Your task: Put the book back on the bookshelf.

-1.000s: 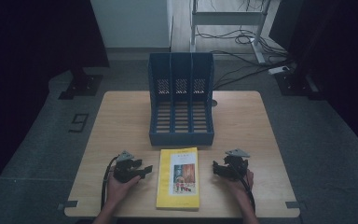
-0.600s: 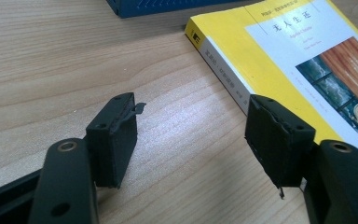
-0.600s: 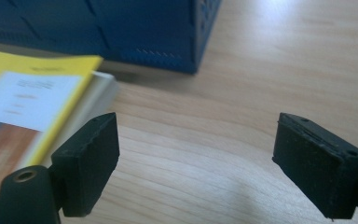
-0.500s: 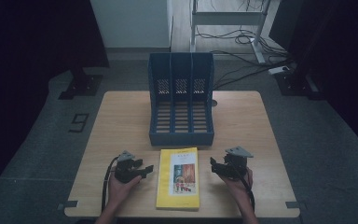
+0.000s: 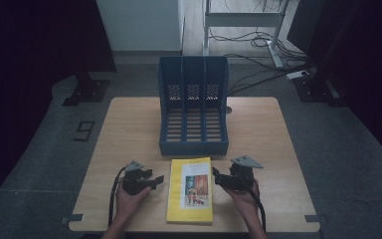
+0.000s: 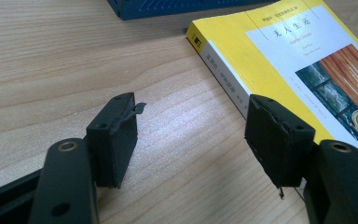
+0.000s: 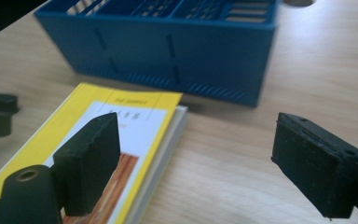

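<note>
A: On the left side, what do you see?

B: The left hand comes in from the bottom edge of the wooden table and holds the left gripper. Its jaws are spread wide apart and nothing is between them, only bare wood. A black cable goes from this gripper back toward the person.

A: And where is the book from that gripper?

B: The yellow book lies flat just beside it, on the side where the jaws point. In the left gripper view the left gripper has one pad above the table and the other pad over the spine edge of the yellow book. I cannot tell if this pad touches the book.

A: What is beyond the book?

B: The blue file rack, with three compartments, stands just past the far end of the book, ahead of both grippers. Its front wall is near the book, but there is a small gap.

A: And on the right?

B: The right hand holds the right gripper, with jaws also wide apart and holding nothing. It points toward the book from the other side. In the right gripper view the right gripper has one pad over the cover of the yellow book and the other over bare wood, and the blue file rack is straight ahead
</note>
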Demonstrator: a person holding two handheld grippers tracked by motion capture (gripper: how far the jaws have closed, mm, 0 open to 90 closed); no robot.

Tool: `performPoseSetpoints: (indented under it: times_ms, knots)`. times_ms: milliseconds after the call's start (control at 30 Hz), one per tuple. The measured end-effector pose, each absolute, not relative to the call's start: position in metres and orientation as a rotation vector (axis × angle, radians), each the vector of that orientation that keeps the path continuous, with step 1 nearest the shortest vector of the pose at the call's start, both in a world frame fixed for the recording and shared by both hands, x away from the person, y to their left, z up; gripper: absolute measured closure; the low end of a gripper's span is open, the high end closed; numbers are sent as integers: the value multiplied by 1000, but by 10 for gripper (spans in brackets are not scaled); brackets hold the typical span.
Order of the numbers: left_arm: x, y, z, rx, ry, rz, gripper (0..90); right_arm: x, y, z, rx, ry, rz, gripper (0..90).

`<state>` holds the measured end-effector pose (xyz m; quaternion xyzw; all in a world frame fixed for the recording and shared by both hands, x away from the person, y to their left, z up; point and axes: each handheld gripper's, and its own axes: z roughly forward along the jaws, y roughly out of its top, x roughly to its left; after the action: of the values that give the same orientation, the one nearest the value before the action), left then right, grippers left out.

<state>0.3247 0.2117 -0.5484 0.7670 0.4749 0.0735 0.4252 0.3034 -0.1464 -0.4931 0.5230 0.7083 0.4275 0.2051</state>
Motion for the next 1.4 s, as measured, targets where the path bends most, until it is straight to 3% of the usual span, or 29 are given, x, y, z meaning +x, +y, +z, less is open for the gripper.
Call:
performPoseSetpoints:
  times_ms: [1400]
  knots:
    - [325, 212, -548, 1918, 1188, 183, 341, 300, -89, -544, 1392, 2233, 1102, 163]
